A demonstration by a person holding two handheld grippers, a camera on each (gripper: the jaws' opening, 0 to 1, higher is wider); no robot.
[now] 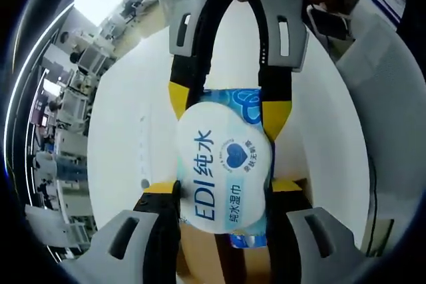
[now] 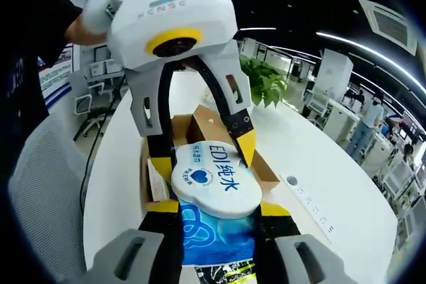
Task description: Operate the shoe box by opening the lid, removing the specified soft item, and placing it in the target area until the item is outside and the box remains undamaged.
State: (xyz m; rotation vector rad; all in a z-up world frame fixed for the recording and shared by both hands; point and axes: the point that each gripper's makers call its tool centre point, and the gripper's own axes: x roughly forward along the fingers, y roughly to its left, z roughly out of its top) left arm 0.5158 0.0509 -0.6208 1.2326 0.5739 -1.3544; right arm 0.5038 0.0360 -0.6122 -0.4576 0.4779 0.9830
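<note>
Left gripper view
- Left gripper point(image 1: 225, 194): yellow-tipped jaws rise from the bottom edge, one on each side of the wipes pack, closed against its sides and holding it.
- Wipes pack point(image 1: 225, 164): soft blue-and-white pack with a white oval lid printed "EDI" and a blue heart; it sits between the jaws, lifted above the desk.
- Right gripper point(image 1: 229, 108): comes in from the far side, opposite the left gripper; its black fingers with yellow tips clamp the far end of the same pack.
- Box point(image 1: 200, 251): brown cardboard shows just under the pack, between the near jaws.
- Desk point(image 1: 120, 151): white, curved edge, beyond and to the left of the jaws.
- Background: office desks and chairs far left, blurred.

Right gripper view
- Right gripper point(image 2: 216, 217): jaws at the bottom edge grip the blue end of the wipes pack point(image 2: 214, 191) from both sides.
- Left gripper point(image 2: 200, 144): white body with a yellow ring, faces this gripper from beyond; its yellow tips pinch the pack's far, white-lidded end.
- Box point(image 2: 200, 128): open cardboard shoe box, flaps up, directly behind and below the pack; a paper slip lies inside at the left.
- Desk point(image 2: 319, 184): white; a socket strip lies right of the jaws.
- Plant point(image 2: 263, 81): green, past the box.
- Chair point(image 2: 50, 191): grey mesh, far left.
</note>
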